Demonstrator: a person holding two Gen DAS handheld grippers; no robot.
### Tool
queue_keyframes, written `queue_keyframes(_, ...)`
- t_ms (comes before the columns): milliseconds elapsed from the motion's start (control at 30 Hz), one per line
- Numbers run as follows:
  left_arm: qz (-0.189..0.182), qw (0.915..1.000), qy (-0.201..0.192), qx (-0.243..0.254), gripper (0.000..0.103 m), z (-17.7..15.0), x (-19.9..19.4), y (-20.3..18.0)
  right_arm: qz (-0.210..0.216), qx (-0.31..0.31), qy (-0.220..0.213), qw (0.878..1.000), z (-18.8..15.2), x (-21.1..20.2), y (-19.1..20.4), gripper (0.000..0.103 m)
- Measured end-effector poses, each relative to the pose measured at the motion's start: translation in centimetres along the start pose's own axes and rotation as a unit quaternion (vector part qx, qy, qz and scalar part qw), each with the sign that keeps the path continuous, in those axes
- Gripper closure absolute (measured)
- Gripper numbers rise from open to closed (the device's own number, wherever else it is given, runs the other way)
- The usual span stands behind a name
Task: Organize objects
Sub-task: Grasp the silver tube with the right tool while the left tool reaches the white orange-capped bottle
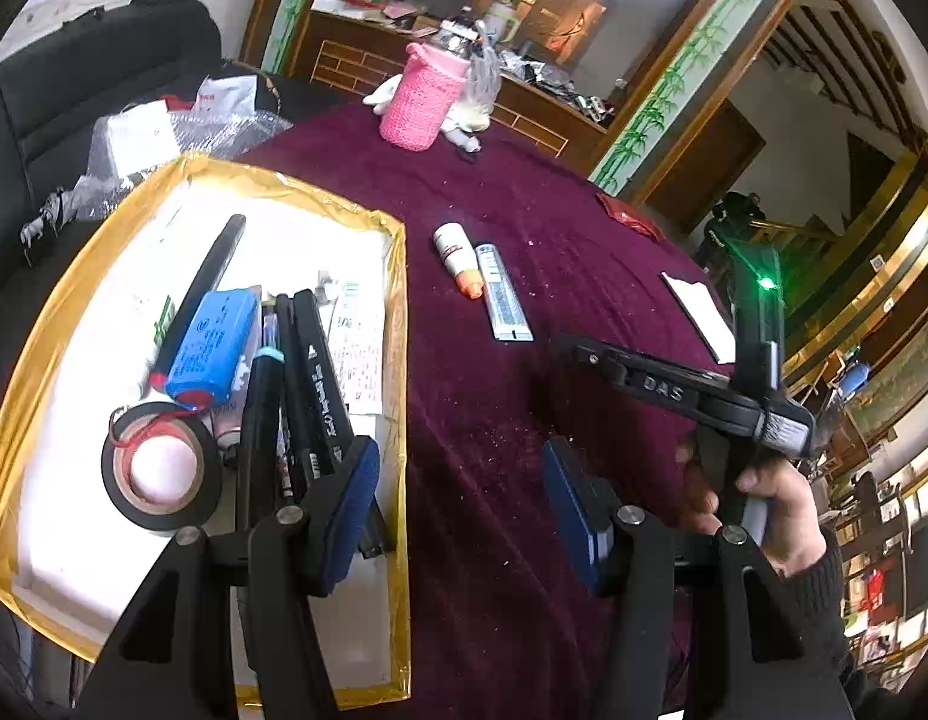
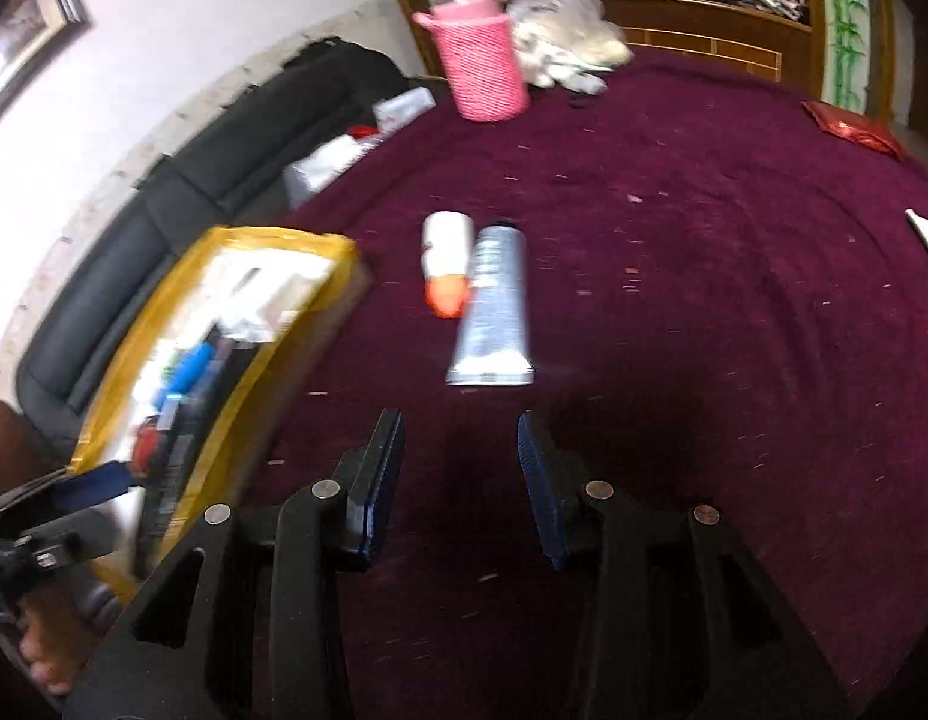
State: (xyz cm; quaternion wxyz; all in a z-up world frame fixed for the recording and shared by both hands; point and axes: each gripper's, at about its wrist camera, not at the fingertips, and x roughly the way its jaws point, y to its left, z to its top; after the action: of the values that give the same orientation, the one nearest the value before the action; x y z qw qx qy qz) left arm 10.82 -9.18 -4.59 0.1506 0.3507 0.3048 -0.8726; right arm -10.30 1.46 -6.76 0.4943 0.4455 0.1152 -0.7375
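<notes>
Two items left outside tray: silver tube straight ahead of right gripper, long axis toward it; both grippers wide, empty, left gripper farther.

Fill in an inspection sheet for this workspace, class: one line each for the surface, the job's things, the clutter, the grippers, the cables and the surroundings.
Surface: maroon cloth on the table, speckled with crumbs.
Job's things: yellow-edged box holding pens, a blue battery and a tape roll; a small bottle and a tube lie side by side on the cloth, outside the box.
Clutter: pink knitted holder, red packet, white paper.
Grippers: left gripper open and empty, over the box edge; right gripper open and empty, short of the tube.
Cables: red wire at the battery.
Surroundings: black sofa, crowded wooden cabinet.
</notes>
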Motion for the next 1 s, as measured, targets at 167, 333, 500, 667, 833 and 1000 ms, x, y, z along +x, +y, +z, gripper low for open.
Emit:
queue_keyframes(167,-0.003,1.0000,0.005,-0.008,0.046,0.2,0.3,0.3,-0.008,-0.010,0.024,1.000,1.2,2.3,-0.2,0.063)
queue_keyframes(333,-0.004,1.0000,-0.006,-0.003,0.046,0.7,-0.5,0.1,-0.021,-0.030,0.036,0.999,3.4,4.8,1.1,0.063)
queue_keyframes(500,0.005,0.9999,-0.011,0.005,0.046,2.2,-0.8,-1.0,-0.069,-0.057,0.047,0.995,4.7,7.6,1.8,0.068)
queue_keyframes(667,0.012,0.9995,0.000,0.030,0.046,4.4,0.8,-2.7,-0.096,-0.061,0.055,0.992,4.0,6.9,1.6,0.069)
queue_keyframes(833,0.005,0.9979,0.043,0.048,0.046,6.6,4.9,-4.3,-0.056,-0.033,0.053,0.996,0.9,3.2,0.4,0.069)
queue_keyframes(1000,0.029,0.9949,0.090,0.035,0.046,9.7,10.3,-4.9,-0.015,0.020,0.025,0.999,-2.1,1.3,-2.5,0.069)
